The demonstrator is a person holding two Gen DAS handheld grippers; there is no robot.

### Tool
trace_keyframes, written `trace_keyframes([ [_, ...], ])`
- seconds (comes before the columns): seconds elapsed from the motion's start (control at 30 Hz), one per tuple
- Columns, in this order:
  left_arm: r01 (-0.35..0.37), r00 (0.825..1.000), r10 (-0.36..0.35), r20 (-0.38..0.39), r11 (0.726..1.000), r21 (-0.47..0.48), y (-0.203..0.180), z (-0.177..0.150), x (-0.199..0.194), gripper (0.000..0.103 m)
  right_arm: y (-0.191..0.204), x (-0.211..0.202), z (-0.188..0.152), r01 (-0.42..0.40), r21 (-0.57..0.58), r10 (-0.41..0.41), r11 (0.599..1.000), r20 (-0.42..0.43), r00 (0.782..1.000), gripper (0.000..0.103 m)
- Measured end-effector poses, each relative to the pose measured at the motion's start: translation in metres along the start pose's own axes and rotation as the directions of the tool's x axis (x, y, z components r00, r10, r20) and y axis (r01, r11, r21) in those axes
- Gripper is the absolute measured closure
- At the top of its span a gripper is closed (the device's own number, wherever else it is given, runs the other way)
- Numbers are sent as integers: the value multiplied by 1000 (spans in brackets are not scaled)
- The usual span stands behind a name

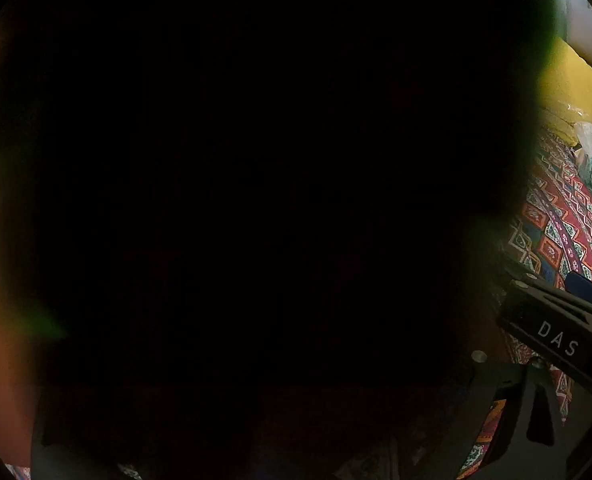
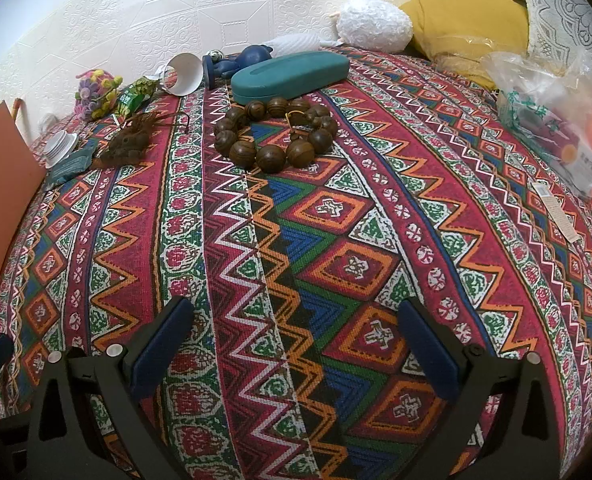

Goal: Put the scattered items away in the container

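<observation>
Ahead of our right gripper (image 2: 296, 344), jaws spread wide and empty, the patterned woven cloth (image 2: 376, 208) runs up the frame to a teal oblong case (image 2: 290, 74) lying crosswise at upper centre. Just below it sits a ring of brown wooden beads (image 2: 274, 134), the nearer pick. We see no container; our left view is mostly blacked out, so we cannot tell that gripper's state by sight.

Woven cloth cover (image 2: 336, 240) rough; wood beads (image 2: 274, 134) glossy; teal case (image 2: 290, 74) matt.
</observation>
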State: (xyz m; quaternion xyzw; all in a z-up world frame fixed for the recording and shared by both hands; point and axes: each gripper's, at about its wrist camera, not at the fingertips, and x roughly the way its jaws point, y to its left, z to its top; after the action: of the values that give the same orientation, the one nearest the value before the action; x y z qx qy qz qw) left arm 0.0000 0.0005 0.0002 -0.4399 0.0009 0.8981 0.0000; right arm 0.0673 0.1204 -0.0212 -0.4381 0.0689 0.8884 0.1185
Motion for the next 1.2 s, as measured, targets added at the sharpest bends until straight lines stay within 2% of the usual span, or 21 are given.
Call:
trace_keyframes([
  [1.2, 1, 1000, -1, -2, 1000, 0, -9, 6, 11, 0, 0, 0, 0, 0, 0, 0, 1000, 1, 1000, 1],
])
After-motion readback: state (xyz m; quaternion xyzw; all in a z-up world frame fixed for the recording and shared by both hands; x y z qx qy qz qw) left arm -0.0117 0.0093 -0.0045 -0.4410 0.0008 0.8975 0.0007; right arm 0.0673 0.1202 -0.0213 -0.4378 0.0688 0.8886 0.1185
